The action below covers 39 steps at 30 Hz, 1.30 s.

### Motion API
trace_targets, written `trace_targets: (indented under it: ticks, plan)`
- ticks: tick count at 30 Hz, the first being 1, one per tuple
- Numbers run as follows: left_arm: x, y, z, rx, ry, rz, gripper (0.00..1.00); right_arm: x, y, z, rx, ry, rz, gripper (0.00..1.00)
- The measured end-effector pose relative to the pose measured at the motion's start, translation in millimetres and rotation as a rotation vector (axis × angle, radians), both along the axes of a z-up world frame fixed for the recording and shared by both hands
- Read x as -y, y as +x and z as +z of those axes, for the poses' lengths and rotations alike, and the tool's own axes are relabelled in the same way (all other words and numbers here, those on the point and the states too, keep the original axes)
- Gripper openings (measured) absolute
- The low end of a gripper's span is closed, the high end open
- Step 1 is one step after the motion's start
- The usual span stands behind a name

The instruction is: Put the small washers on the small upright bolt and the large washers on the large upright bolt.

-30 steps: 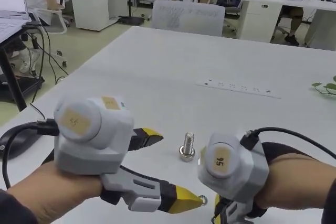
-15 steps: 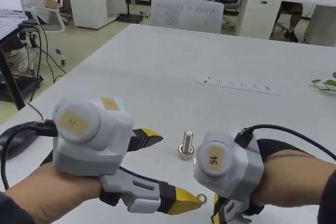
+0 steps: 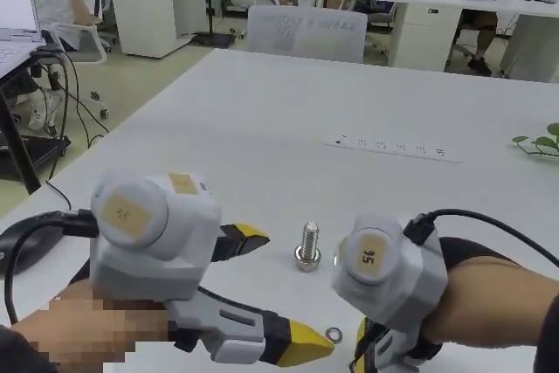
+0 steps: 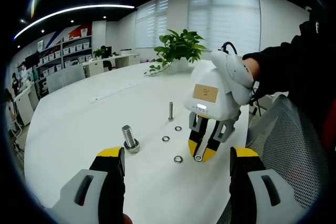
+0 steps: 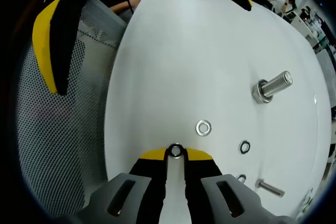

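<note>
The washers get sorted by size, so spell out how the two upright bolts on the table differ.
The large bolt has a thick threaded shaft, while the small bolt is a thin pin. The large bolt stands on a broad head; the small bolt's base is too small to make out. In the left gripper view the large bolt is nearer and the small bolt farther back. Both are silver and stand upright on the white table.

The pale grey left gripper (image 3: 278,290) and right gripper (image 5: 176,151) are showing grey-and-black fingers (image 3: 301,343) tipped in yellow, round tan stickers (image 3: 369,259), one marked 95, and black cables (image 3: 463,213), while the person is wearing dark sleeves (image 4: 290,66).
</note>
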<state>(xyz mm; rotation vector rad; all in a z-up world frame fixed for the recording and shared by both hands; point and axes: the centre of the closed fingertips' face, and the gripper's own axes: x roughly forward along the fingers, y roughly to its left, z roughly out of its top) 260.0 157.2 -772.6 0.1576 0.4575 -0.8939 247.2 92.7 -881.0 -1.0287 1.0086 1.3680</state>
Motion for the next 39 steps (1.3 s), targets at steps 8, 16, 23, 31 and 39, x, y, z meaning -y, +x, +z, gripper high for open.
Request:
trace_targets:
  ticks: [8,16,23,31,39]
  plan:
    - [1.2,-1.5,-1.4,-0.005,0.005,-0.009,0.82,6.1,3.9,1.4,0.004,-0.024,-0.012,0.12]
    - [4.7,-2.5,-2.6,-0.010,0.006,-0.024,0.82,13.0,13.6,16.5,0.020,-0.005,-0.042,0.12]
    - [6.8,-2.9,-1.4,-0.010,0.001,-0.029,0.82,21.4,24.4,36.7,0.047,0.018,-0.072,0.12]
    - [9.5,-3.7,-0.8,-0.011,-0.001,-0.037,0.82,32.5,36.8,59.3,0.070,0.037,-0.108,0.12]
    - [15.4,-4.3,-0.2,-0.010,0.001,-0.054,0.82,47.7,53.5,81.2,0.105,0.042,-0.136,0.12]
